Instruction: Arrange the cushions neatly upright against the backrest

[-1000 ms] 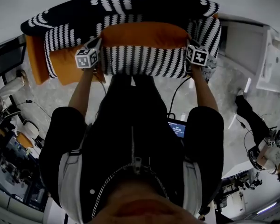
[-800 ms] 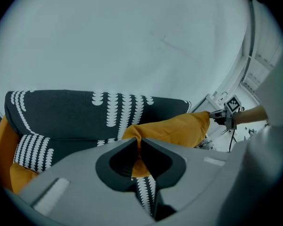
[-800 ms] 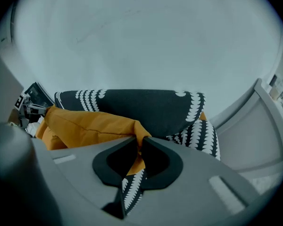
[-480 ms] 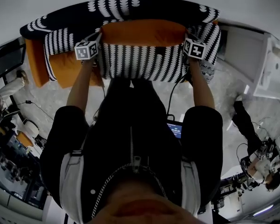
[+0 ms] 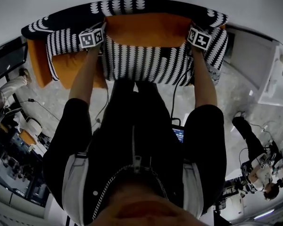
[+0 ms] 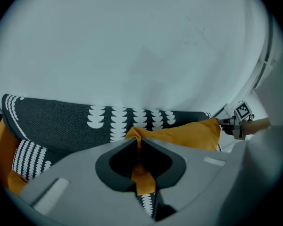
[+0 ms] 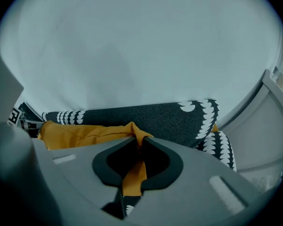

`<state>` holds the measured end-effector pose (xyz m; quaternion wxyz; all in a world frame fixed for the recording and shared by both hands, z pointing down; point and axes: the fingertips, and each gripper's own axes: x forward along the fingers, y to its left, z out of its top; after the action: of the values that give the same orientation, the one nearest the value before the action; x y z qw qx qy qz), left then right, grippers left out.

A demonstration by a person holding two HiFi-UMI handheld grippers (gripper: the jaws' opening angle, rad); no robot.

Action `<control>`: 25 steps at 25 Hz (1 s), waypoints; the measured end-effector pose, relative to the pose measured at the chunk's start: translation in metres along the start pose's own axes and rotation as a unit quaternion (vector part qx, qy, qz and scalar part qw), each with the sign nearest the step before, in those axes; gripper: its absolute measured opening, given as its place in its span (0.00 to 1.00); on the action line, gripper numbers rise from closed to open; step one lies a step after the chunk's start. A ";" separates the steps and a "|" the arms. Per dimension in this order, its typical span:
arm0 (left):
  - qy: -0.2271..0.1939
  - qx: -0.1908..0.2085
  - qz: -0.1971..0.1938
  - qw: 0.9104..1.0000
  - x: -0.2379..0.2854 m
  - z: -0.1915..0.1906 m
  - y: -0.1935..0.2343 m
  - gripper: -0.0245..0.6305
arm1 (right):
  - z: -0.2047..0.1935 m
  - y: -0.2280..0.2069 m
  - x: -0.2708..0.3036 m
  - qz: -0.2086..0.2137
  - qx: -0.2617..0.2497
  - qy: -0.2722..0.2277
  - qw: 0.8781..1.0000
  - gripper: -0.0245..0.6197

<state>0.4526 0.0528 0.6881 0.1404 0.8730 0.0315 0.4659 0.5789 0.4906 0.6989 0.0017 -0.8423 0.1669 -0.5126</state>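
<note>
Cushion placing is the step in hand, as far as I can judge. The left hand-held gripper (image 6: 139, 140) is pinching the top left corner of a big cushion (image 5: 146, 62), orange on one face and black-and-white striped on the other. The right hand-held gripper (image 7: 139, 140) is doing the same at the top right corner. In both gripper views the jaws are squeezing down on a fold of orange fabric, so neither one is empty.

The cushion is hanging stretched between the two corners, striped face toward the person, with its top edge up at the sofa backrest (image 5: 66, 19). I can't tell whether it's actually touching the backrest yet or just sitting in front of it.

Next move, I'm guessing, is pushing it back until it's leaning flat on the backrest with its bottom edge on the seat. Then both grips need to let go together so it isn't flopping forward or twisting.

A second cushion (image 5: 73, 66) is lying flat at the left end of the sofa, so that one is probably waiting its turn.
</note>
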 end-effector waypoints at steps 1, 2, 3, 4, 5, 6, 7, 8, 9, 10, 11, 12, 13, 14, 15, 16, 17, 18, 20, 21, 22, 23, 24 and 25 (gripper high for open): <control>0.002 -0.001 0.002 1.000 0.004 0.001 -0.001 0.10 | 0.003 -0.003 0.004 -0.001 0.004 -0.001 1.000 0.09; 0.004 -0.001 0.004 1.000 0.008 0.002 -0.002 0.10 | 0.005 -0.006 0.006 -0.002 0.009 -0.001 1.000 0.09; 0.007 -0.001 0.006 1.000 0.012 0.003 -0.002 0.10 | 0.006 -0.008 0.009 -0.005 0.015 -0.001 1.000 0.09; 0.010 -0.003 0.007 1.000 0.014 0.004 -0.001 0.10 | 0.007 -0.009 0.010 -0.007 0.021 -0.001 1.000 0.09; 0.012 -0.008 0.004 1.000 0.015 0.005 0.000 0.10 | 0.008 -0.009 0.011 -0.008 0.028 0.000 1.000 0.09; 0.011 -0.013 0.001 1.000 0.014 0.007 0.002 0.10 | 0.009 -0.008 0.011 -0.011 0.033 0.000 0.999 0.09; 0.007 -0.015 0.000 1.000 0.012 0.010 0.004 0.11 | 0.012 -0.008 0.010 -0.016 0.033 -0.003 0.999 0.10; 0.000 -0.012 0.005 1.000 0.008 0.013 0.008 0.13 | 0.016 -0.009 0.006 -0.025 0.030 -0.012 0.999 0.12; -0.007 -0.004 0.013 1.000 0.003 0.014 0.011 0.15 | 0.020 -0.012 0.001 -0.035 0.026 -0.027 0.999 0.17; -0.014 0.005 0.021 1.000 -0.002 0.013 0.013 0.18 | 0.023 -0.013 -0.006 -0.045 0.025 -0.045 0.998 0.21; -0.019 0.012 0.026 0.999 -0.008 0.010 0.014 0.20 | 0.025 -0.014 -0.015 -0.053 0.024 -0.063 0.996 0.24; -0.023 0.016 0.028 0.999 -0.014 0.006 0.013 0.25 | 0.027 -0.014 -0.024 -0.059 0.021 -0.082 0.995 0.24; -0.029 0.017 0.029 0.999 -0.021 0.001 0.012 0.27 | 0.028 -0.013 -0.034 -0.064 0.016 -0.099 0.993 0.24; -0.038 0.016 0.030 0.999 -0.029 -0.004 0.011 0.28 | 0.028 -0.010 -0.043 -0.065 0.011 -0.113 0.991 0.24; -0.052 0.014 0.031 0.998 -0.039 -0.008 0.009 0.28 | 0.029 -0.006 -0.051 -0.063 0.008 -0.126 0.990 0.21; -0.070 0.013 0.031 0.997 -0.050 -0.010 0.007 0.26 | 0.030 -0.002 -0.058 -0.057 0.008 -0.138 0.989 0.17; -0.090 0.013 0.032 0.995 -0.062 -0.010 0.005 0.22 | 0.032 0.004 -0.065 -0.049 0.010 -0.150 0.987 0.14; -0.108 0.016 0.032 0.994 -0.075 -0.011 0.003 0.17 | 0.033 0.011 -0.071 -0.041 0.012 -0.161 0.986 0.12; -0.127 0.023 0.033 0.991 -0.104 -0.026 0.001 0.05 | 0.025 0.033 -0.079 -0.019 0.009 -0.172 0.985 0.04; -0.128 0.026 0.034 0.991 -0.117 -0.039 0.001 0.05 | 0.019 0.046 -0.082 -0.009 0.001 -0.172 0.985 0.04; -0.126 0.030 0.035 0.991 -0.127 -0.053 0.002 0.05 | 0.013 0.060 -0.084 -0.002 -0.010 -0.171 0.985 0.04; -0.123 0.033 0.037 0.991 -0.136 -0.067 0.004 0.05 | 0.009 0.073 -0.086 0.002 -0.024 -0.170 0.985 0.04; -0.121 0.034 0.039 0.991 -0.144 -0.078 0.007 0.05 | 0.005 0.087 -0.087 0.009 -0.036 -0.169 0.985 0.04; -0.122 0.032 0.041 0.991 -0.153 -0.089 0.011 0.05 | 0.000 0.103 -0.088 0.018 -0.048 -0.169 0.984 0.04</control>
<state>0.2924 0.0336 0.6152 0.0954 0.9279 -0.0069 0.3604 0.5136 0.4182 0.6048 -0.0013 -0.9127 0.2043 -0.3539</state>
